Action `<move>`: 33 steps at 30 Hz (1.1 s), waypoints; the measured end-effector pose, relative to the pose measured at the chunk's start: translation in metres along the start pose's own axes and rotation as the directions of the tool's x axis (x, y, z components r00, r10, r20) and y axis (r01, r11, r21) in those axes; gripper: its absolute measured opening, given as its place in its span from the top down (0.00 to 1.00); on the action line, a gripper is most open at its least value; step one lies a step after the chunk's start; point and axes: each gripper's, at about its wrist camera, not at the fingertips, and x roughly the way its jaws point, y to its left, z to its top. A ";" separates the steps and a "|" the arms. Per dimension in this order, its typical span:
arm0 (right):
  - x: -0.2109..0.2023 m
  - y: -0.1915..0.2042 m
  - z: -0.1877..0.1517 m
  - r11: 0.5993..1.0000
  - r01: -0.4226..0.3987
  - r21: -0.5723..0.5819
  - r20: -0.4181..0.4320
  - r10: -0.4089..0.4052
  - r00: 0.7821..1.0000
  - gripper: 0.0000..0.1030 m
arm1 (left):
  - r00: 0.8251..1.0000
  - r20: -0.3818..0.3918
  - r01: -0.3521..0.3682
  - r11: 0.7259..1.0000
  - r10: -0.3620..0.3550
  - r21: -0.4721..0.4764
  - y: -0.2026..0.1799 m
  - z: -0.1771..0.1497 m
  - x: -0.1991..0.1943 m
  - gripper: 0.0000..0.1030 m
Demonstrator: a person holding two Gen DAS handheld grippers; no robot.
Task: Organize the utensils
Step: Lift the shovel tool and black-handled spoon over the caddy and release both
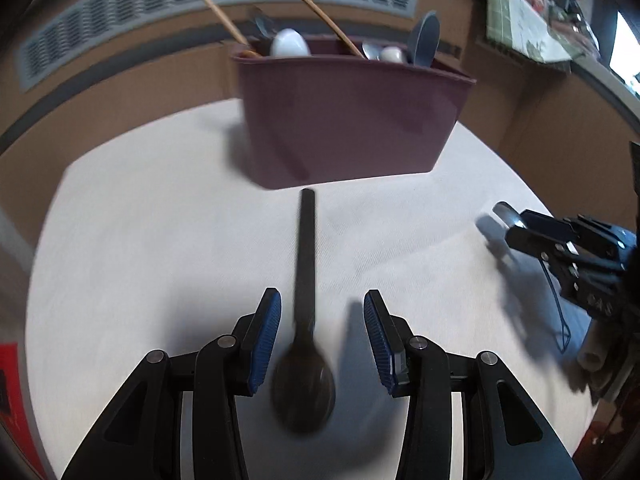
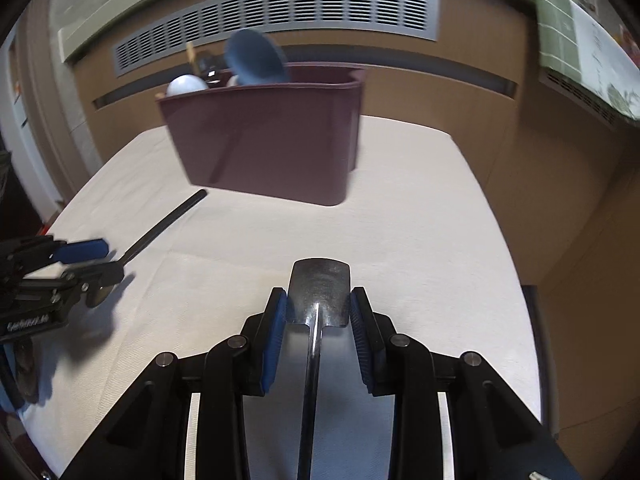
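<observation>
Here, lower centre, the right tool (image 2: 318,306) grips a metal spatula (image 2: 320,292); the left tool (image 1: 322,320) gapes over a black spoon (image 1: 305,344) on the desk (image 1: 160,240), below the maroon bin (image 1: 348,120).

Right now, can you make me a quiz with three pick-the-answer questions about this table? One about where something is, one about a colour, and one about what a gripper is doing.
1. Where does the black spoon lie?
A. In the bin
B. On the white cloth, in front of the bin
C. On the floor

2. What colour is the bin?
A. Dark reddish-purple
B. Bright green
C. Yellow

3. What is the right gripper doing?
A. Hanging open with nothing in it
B. Gripping a wooden stick
C. Holding a metal spatula by its blade

Answers: 1 B, the spoon rests flat on the cloth, handle towards the bin. 2 A, its walls look maroon in both views. 3 C, the blue pads press both sides of the metal spatula blade.
</observation>
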 end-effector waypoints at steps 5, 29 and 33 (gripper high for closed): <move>-0.003 -0.003 0.001 1.000 -0.011 0.015 0.031 0.011 0.999 0.72 | 0.997 -0.035 -0.072 0.997 0.073 0.011 0.007 0.023 0.021 0.70; -0.043 0.002 0.019 0.999 -0.030 -0.016 0.197 0.033 0.980 0.72 | 0.917 0.396 0.001 0.990 0.055 -0.141 -0.006 0.012 -0.131 0.88; -0.056 0.010 0.026 0.999 -0.018 -0.040 0.226 0.027 0.974 0.72 | 0.900 0.433 0.027 0.986 0.047 -0.165 -0.003 0.011 -0.146 0.88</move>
